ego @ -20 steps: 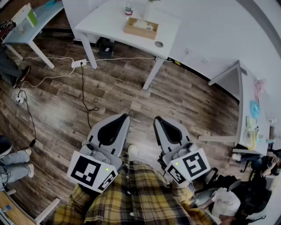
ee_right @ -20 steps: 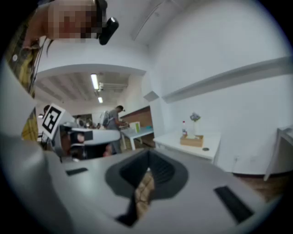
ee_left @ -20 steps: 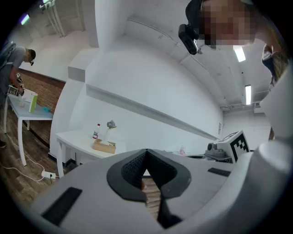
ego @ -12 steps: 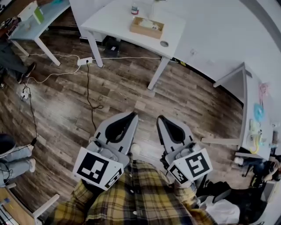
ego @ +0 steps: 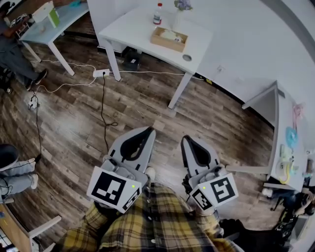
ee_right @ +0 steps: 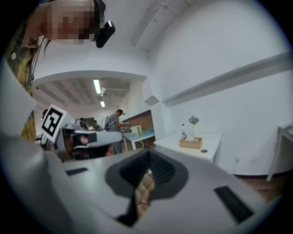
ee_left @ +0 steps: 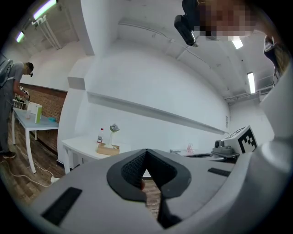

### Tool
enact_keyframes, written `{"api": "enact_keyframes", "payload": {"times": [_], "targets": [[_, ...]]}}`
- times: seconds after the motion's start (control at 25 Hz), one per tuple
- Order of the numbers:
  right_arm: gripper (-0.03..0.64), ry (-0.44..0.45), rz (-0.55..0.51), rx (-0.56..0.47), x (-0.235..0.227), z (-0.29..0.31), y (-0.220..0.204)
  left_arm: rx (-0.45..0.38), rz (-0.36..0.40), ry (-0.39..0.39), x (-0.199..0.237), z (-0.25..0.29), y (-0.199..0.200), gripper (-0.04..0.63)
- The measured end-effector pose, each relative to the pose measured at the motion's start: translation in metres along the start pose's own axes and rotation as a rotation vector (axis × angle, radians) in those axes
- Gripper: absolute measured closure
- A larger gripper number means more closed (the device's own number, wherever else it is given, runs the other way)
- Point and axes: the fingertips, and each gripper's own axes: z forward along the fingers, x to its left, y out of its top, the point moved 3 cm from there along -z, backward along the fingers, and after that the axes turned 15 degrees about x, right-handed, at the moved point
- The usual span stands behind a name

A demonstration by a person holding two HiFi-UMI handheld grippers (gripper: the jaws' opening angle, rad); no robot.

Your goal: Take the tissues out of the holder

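Now the white worktop (ego: 142,29) sits lower and fuller in the head view than it did a moment ago. Its far edge has come into sight, with a bottle (ego: 157,14) and a small vase (ego: 180,12) of flowers. In my judgement the person is walking toward it, or lifting the head, so the task is only at the approach; nothing has been reached yet.

The tissue holder (ego: 169,39) is a shallow wooden box standing on the worktop, toward its far side, just in front of the vase. Its open top faces straight up. Its long axis runs across the head view from left to right, dipping slightly at the right end, roughly in line with the worktop's long side. The tissues (ego: 170,34) show as a pale patch lying inside it, not lifted out.

The left gripper (ego: 149,131) and the right gripper (ego: 186,140) are both held low and close to the body, above the wooden floor (ego: 74,123) and well apart from the worktop. Each points forward toward it. In each gripper's own view the two jaws meet at their tips with nothing between them, so both are closed and empty. They would need to open before the tissues can be pinched.
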Motion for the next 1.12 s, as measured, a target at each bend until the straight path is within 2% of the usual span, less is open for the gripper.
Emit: {"api": "enact_keyframes", "payload": {"times": [0.24,0.48,0.72,1.12], "targets": [[0.606,0.031,0.012,0.017,-0.009,-0.002,-0.012,0.021,-0.031,0.026,-0.013,0.000,-0.011,0.591],[0.604,0.045,0.010,0.026,-0.016,0.020,-0.005,0.034,-0.059,0.044,0.005,0.011,-0.010,0.591],[0.604,0.043,0.011,0.037,-0.027,0.058,0.012,0.025,-0.025,0.048,0.044,0.032,0.003,0.591],[0.605,0.010,0.009,0.022,-0.052,0.146,0.074,0.032,-0.019,0.024,0.141,0.084,0.048,0.591]]}}
